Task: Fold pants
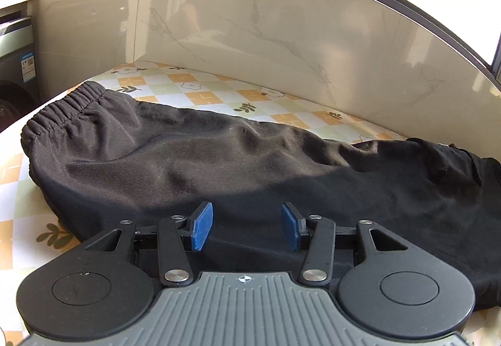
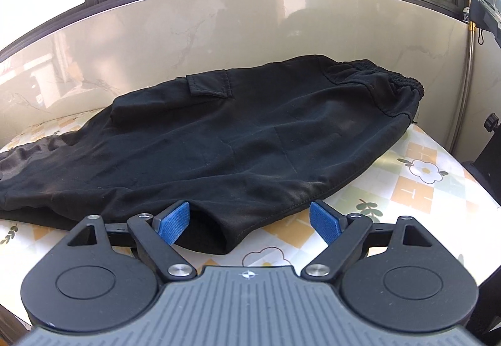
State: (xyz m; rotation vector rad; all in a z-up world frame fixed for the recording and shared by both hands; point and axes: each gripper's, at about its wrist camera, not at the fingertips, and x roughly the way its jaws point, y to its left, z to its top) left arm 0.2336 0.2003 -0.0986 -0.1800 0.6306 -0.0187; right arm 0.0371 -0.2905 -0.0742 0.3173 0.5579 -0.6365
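Lying across the bench (image 1: pixel 200 96) is a pair of black pants (image 1: pixel 194 164), made of soft cloth with small wrinkles and bumps in it. They are spread long, side to side, close to a shiny cream wall (image 1: pixel 281 32) that looks like marble with thin grey lines. The bench has a smooth cover with orange and pale green squares and little white flowers on it. In the left wrist view one end of the pants has a stretchy, scrunched band (image 1: pixel 62 107) at the far left, and the sun lights that part so it looks brownish. In the right wrist view the pants (image 2: pixel 235 139) show a square pocket flap (image 2: pixel 209 84) on top and another scrunched band (image 2: pixel 404 81) at the far right, and an open hem (image 2: pixel 203 236) makes a dark round hole at the near edge. The left gripper (image 1: pixel 247 227) is partly open, with only flat cloth under the gap, and its blue ribbed pads (image 1: pixel 202 225) do not pinch anything. The right gripper (image 2: pixel 249 223) is spread wide, and its left blue pad (image 2: pixel 173 223) sits right at the open hem while the other pad is over the bare bench, so it holds nothing
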